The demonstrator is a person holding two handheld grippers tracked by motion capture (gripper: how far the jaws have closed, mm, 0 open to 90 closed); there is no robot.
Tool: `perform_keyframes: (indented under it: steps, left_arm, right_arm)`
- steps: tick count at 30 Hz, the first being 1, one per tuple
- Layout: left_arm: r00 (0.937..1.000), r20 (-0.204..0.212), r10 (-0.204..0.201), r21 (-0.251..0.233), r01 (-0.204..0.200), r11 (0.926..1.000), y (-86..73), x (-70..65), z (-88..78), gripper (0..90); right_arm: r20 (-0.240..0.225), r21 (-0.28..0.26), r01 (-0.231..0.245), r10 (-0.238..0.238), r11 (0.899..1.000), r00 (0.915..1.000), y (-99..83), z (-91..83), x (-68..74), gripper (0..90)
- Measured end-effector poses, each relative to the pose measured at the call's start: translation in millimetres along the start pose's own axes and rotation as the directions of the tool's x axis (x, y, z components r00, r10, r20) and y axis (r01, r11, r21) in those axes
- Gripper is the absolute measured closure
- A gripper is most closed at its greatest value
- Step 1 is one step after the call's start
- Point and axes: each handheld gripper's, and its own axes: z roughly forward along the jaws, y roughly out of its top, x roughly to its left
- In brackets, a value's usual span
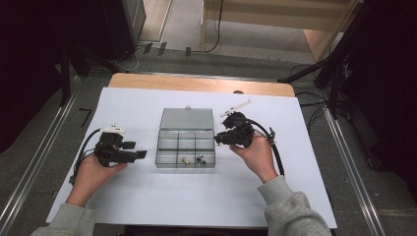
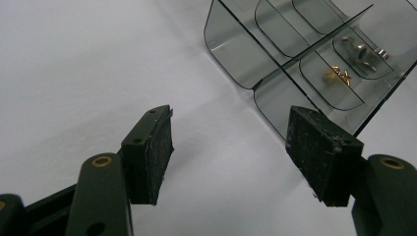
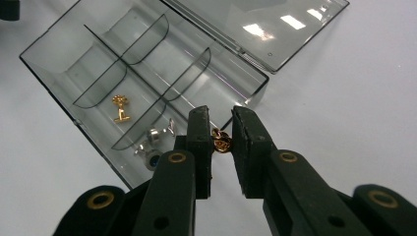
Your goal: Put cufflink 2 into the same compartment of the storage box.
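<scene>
Beside the box's (image 3: 147,83) right edge, the right gripper (image 3: 221,140) pinched a gold piece (image 3: 222,142); the left gripper (image 2: 231,152) gaped wide.

You are looking down on a wooden table (image 1: 201,84) covered by a white sheet (image 1: 147,196), lit evenly from above. Grey floor (image 1: 29,147) is showing at both sides, with metal rails (image 1: 354,167) running along it. Cables (image 1: 305,98) are lying at the upper right, and dark stands (image 1: 339,64) are rising there.
</scene>
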Motion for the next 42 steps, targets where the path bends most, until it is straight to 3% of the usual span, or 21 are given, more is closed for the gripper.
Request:
perform_keyframes:
  steps: [16, 20, 42]
  left_arm:
    - [0.9999, -0.008, 0.009, -0.017, -0.009, 0.9998, 1.0, -1.1, -1.1, 35.4]
    - [1.0, -0.001, -0.007, -0.025, 0.007, 0.9997, 1.2, 1.4, -2.6, 34.6]
    - [1.0, 0.004, 0.0, -0.019, 0.0, 0.9998, 0.9, 0.0, -1.5, 35.0]
  right_arm:
    - [-0.033, -0.012, 0.047, -0.048, 0.999, 0.9983, 12.7, 6.8, 24.0, 80.4]
    - [-0.043, -0.006, 0.065, -0.065, 0.998, 0.997, 16.1, 11.7, 31.1, 80.4]
    - [-0.095, 0.054, 0.117, -0.112, 0.992, 0.9892, 19.2, 56.5, 62.2, 80.4]
